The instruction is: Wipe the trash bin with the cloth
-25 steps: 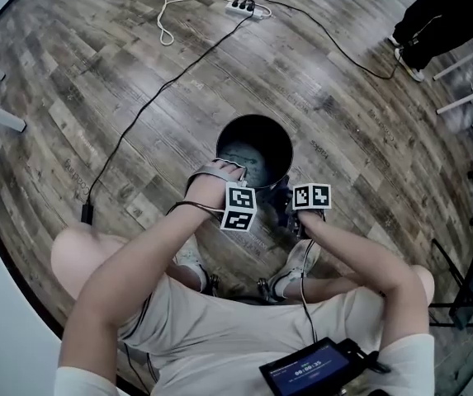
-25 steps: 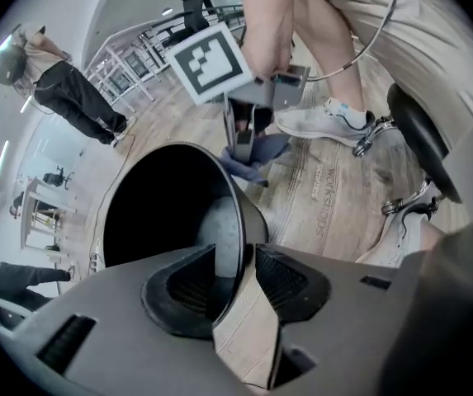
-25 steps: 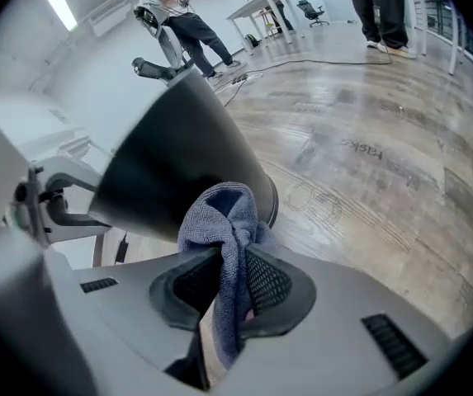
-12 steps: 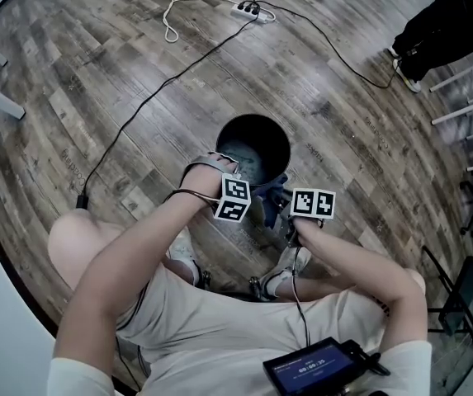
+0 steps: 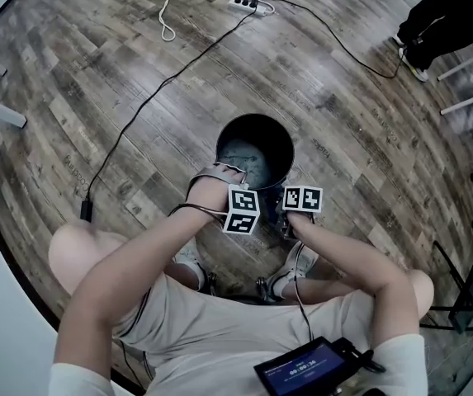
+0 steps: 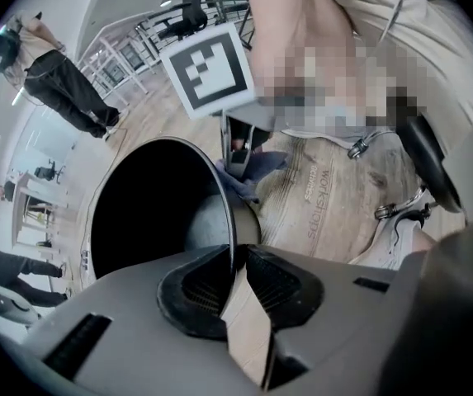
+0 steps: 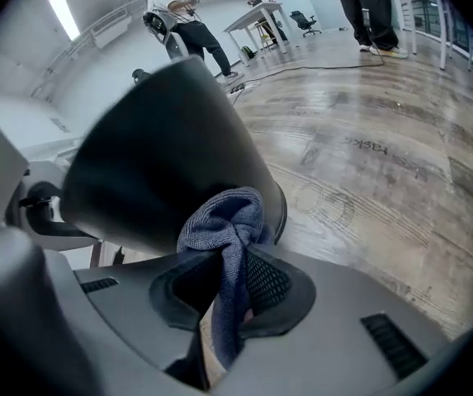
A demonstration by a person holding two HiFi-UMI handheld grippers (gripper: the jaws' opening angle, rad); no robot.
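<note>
Your left tongs (image 6: 234,280) have just been closing and now pinch the rim of the trash bin (image 5: 229,139), which stands on the floor. Your right tongs (image 7: 224,291) clamp the cloth (image 7: 224,217) against the bin's outer wall. Wiping looks barely started, with most of the wall left.

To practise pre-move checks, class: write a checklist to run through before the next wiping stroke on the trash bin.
1. Rim of trash bin clamped by left hand-held gripper: ok; jaws have just been closing, rim between them.
2. Grip of right hand-held gripper on cloth: ok.
3. Contact of cloth with bin's outer wall: ok.
4. Bin standing upright: ok.
5. Dirt remaining on wall: cannot tell.
</note>
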